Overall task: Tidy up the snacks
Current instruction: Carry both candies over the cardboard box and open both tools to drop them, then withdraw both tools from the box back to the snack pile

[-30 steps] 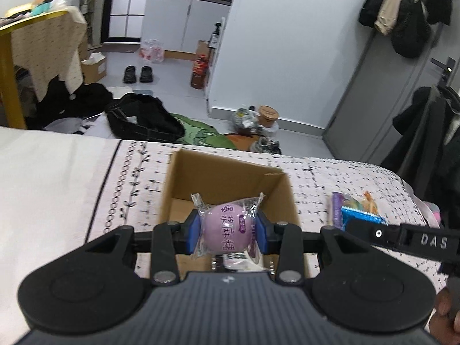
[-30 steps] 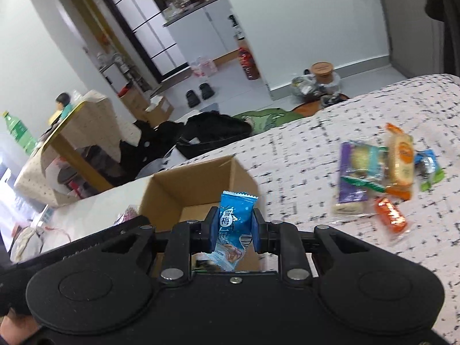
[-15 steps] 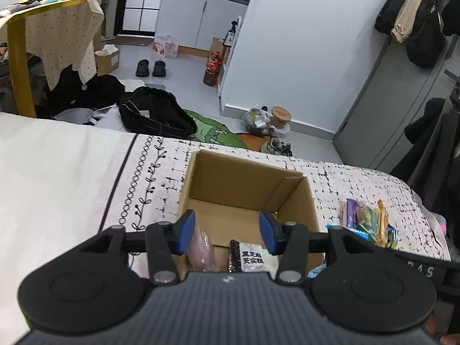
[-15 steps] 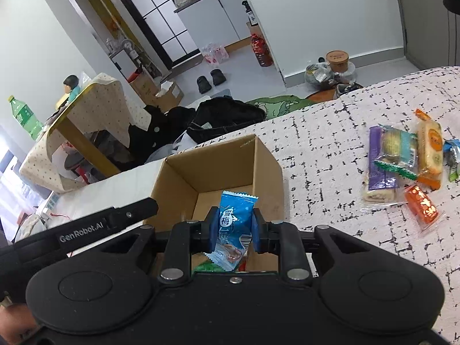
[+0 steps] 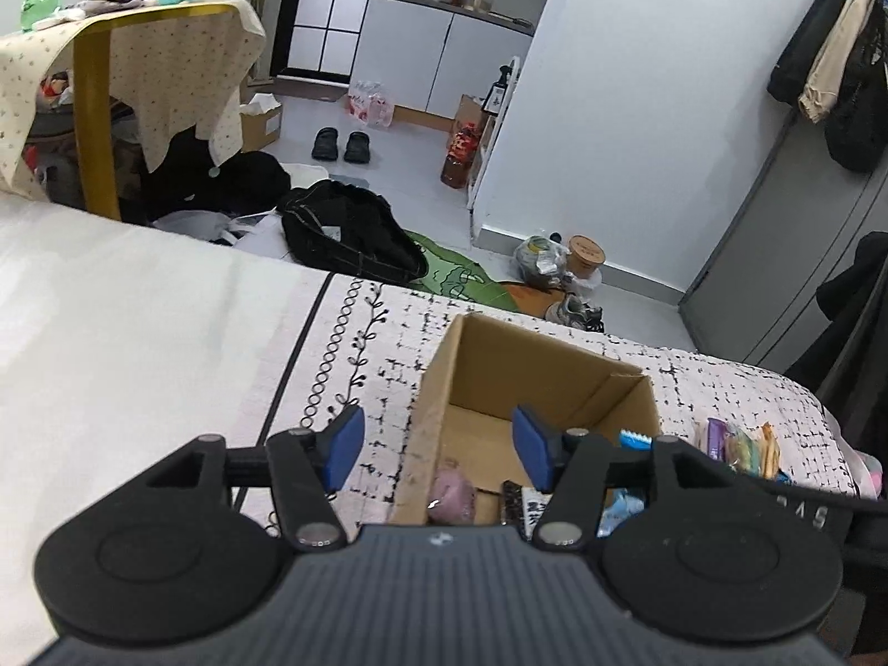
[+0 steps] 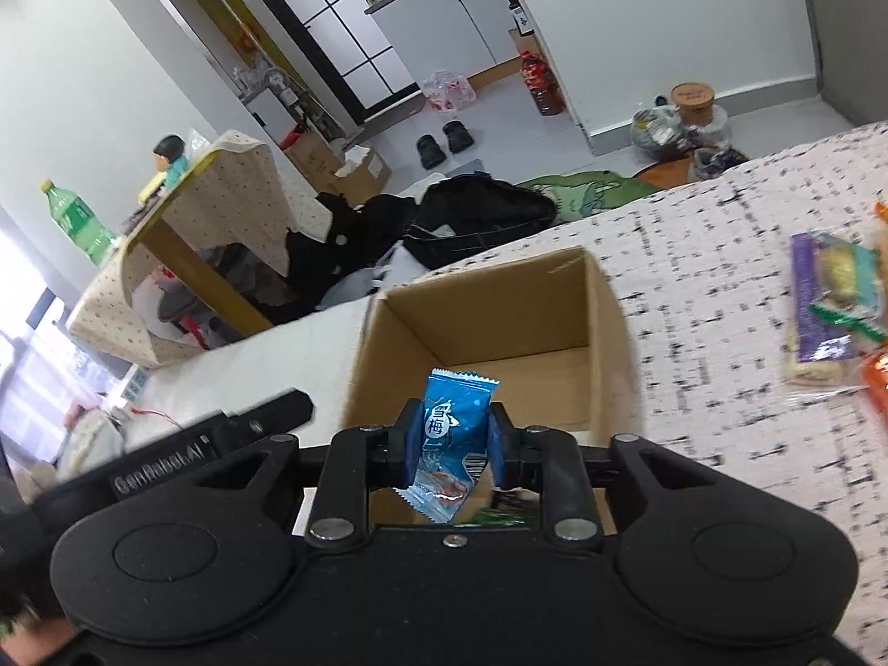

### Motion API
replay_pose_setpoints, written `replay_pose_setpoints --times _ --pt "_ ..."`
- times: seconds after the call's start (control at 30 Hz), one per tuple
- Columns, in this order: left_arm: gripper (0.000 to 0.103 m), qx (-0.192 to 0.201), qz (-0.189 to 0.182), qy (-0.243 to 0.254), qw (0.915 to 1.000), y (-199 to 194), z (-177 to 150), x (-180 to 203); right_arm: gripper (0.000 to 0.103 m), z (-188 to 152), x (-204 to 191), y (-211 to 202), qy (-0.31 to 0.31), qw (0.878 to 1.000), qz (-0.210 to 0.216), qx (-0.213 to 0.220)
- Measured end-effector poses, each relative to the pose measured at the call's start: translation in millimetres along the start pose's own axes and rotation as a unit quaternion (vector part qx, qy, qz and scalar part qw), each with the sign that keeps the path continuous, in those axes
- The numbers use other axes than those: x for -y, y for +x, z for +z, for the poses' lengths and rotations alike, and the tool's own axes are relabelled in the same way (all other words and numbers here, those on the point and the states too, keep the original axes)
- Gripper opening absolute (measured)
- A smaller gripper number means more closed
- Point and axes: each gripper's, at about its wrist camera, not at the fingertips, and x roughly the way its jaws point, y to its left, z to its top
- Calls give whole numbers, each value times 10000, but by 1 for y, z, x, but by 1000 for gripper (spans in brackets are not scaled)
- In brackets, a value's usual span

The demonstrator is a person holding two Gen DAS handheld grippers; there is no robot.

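Bedspread point(image 6: 694, 277) blurs; gripper point(image 5: 437, 447) hides box point(image 5: 533, 383) contents.

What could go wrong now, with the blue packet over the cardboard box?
1. The right gripper's jaws are opening on the blue packet near the cardboard box's near wall; it may catch the rim or fall outside.
2. The left gripper, open and empty, hangs over the same box; the two may collide.

A box point(image 5: 533, 383) sat on the bed point(image 5: 139, 344); a snack pile point(image 5: 741, 441) lay at its three o'clock, shoes point(image 5: 340, 144) beyond at eleven.
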Motion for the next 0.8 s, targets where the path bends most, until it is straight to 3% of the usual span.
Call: replay_pose_setpoints --times 0.03,0.1,0.53,0.63,0.8 --pt "58 -7 15 -28 10000 -1 0 -2 29 1 -1 2 31 10000 87 -3" --pt "58 -15 27 -74 10000 -1 1 -5 46 1 -2 6 1 9996 267 -102" --pt "59 -162 69 -159 9997 3 -6 -1 50 -4 25 -13 12 9999 -116 -94" --pt "68 -148 1 -212 9997 1 -6 3 50 -4 27 -25 -143 9997 -184 -18" --pt "89 -65 -155 -182 9997 -3 -8 17 64 0 41 -41 -259 9987 -431 88"
